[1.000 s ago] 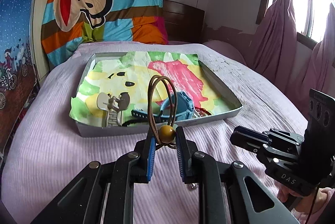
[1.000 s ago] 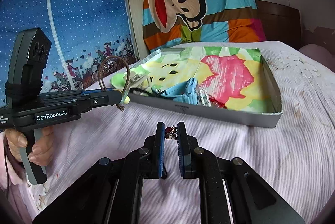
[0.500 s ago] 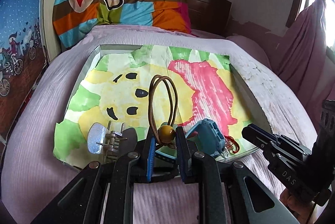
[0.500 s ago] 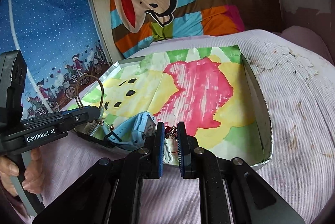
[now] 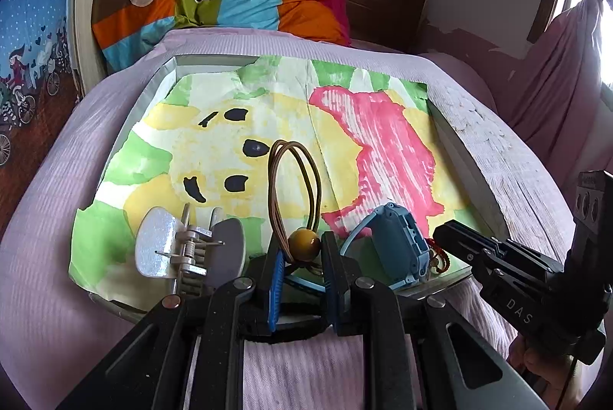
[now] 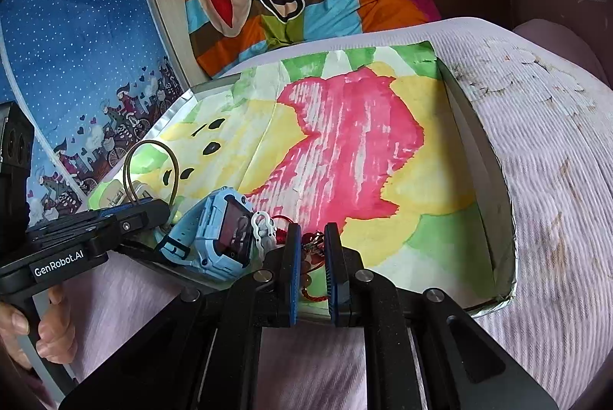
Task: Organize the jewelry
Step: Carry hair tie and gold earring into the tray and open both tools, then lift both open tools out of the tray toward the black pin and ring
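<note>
Carried over the tray: left tool pinching the hair tie, right tool pinching seemingly a red bracelet, ready for dropping.

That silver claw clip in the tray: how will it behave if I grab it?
The silver claw clip looks rigid, so it likely won't flop. Its glossy curved wings may slip from the fingers. The exposed spring hinge suggests squeezing the wings would open it, so gripping across the hinge seems safer.

brown hair tie upright, blue watch in tray
</note>
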Demonstrator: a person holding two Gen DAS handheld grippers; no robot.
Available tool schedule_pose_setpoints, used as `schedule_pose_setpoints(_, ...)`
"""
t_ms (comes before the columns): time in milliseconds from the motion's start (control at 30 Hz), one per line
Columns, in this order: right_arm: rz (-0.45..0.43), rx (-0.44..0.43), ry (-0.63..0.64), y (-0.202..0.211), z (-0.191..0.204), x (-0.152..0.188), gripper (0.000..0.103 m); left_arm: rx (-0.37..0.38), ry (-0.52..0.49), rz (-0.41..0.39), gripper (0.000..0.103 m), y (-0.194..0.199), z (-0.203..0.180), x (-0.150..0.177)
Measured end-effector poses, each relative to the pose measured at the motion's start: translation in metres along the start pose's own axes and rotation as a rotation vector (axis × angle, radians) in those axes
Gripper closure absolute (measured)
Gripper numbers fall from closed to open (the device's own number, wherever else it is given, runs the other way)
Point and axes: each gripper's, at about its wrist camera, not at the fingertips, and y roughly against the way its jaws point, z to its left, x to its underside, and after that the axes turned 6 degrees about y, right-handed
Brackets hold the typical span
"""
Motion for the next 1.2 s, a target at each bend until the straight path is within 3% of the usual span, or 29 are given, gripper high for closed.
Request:
schedule_pose_setpoints(133,-0.023,0.009,-0.004,0.005,-0.001,0.004,0.09,0.001,-0.007,-0.007,0.085,0.002,0.0,0.002)
schedule_pose_setpoints(200,-0.055,0.015,-0.012,0.011,-0.003,0.009,0.081,0.008,-0.004,-0.01,0.085,0.004,0.001,0.004)
schedule_pose_setpoints(267,-0.093,0.019,-0.015,0.018,-0.004,0.013,0.061,0.01,0.0,-0.019,0.079,0.007,0.002,0.006)
schedule_pose_setpoints(300,-0.107,0.022,-0.018,0.022,-0.005,0.014,0.059,0.014,0.002,-0.028,0.077,0.009,0.003,0.007)
schedule_pose_setpoints(433,-0.165,0.029,-0.029,0.038,-0.009,0.021,0.056,0.025,0.006,-0.07,0.058,0.02,0.006,0.013)
schedule_pose_setpoints(600,-0.252,0.048,-0.018,0.065,-0.009,0.028,0.04,0.003,-0.002,-0.152,0.049,0.038,0.007,0.022)
schedule_pose_setpoints(667,-0.286,0.055,-0.005,0.075,-0.007,0.031,0.029,0.008,0.017,-0.189,0.036,0.047,0.01,0.026)
schedule_pose_setpoints(800,-0.31,0.04,0.002,0.092,-0.004,0.035,0.016,-0.001,0.03,-0.273,0.022,0.067,0.014,0.035)
schedule_pose_setpoints(867,-0.317,0.031,0.005,0.099,-0.001,0.038,0.01,-0.011,0.028,-0.29,0.009,0.074,0.016,0.039)
schedule_pose_setpoints(967,-0.334,0.026,0.026,0.11,0.006,0.045,0.001,-0.019,0.024,-0.329,0.002,0.086,0.02,0.047)
schedule_pose_setpoints(1200,-0.383,0.033,0.053,0.136,0.019,0.06,0.001,-0.037,-0.004,-0.399,0.0,0.109,0.022,0.067)
